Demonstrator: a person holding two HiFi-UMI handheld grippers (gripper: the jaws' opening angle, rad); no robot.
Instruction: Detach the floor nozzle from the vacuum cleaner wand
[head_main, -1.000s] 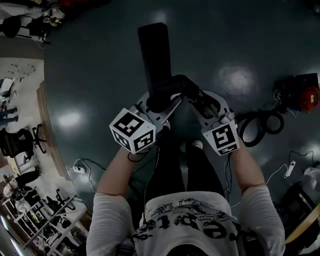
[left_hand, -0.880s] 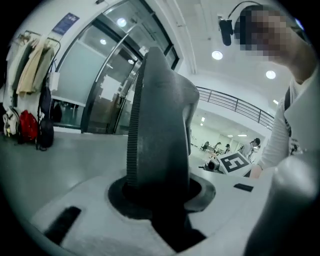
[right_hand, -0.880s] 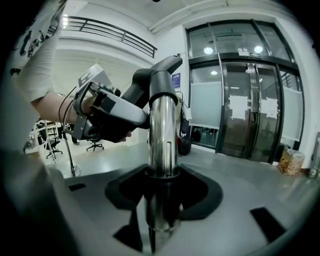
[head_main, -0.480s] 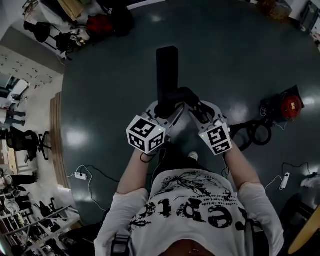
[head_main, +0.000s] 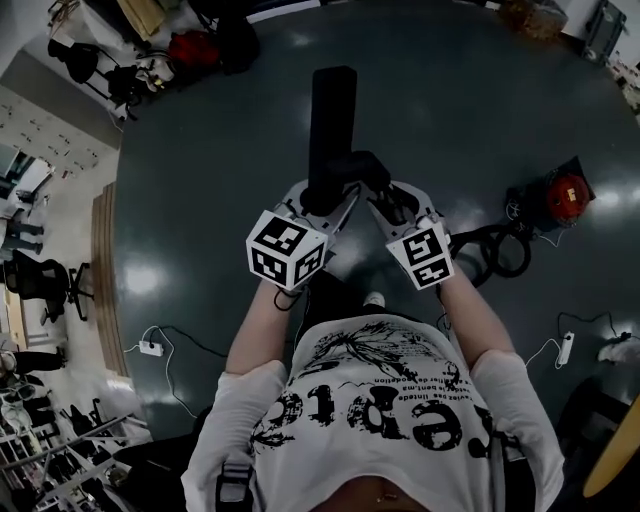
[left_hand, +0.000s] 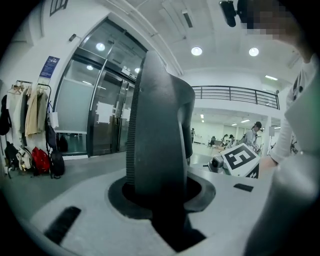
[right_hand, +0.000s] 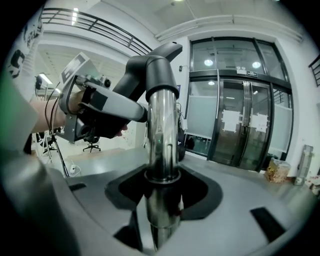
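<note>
The left claw (head_main: 320, 205) was clamped on the black floor nozzle (left_hand: 155, 135), and the right claw (head_main: 392, 200) on the shiny metal wand (right_hand: 162, 135). The two were not yet separated, joined by a black elbow (right_hand: 142, 70) beyond the right claw; the detaching was all left. The nozzle looked dark, flat and rib-edged.

The shirt (head_main: 380, 420) bears large upside-down lettering, not clearly legible.
</note>
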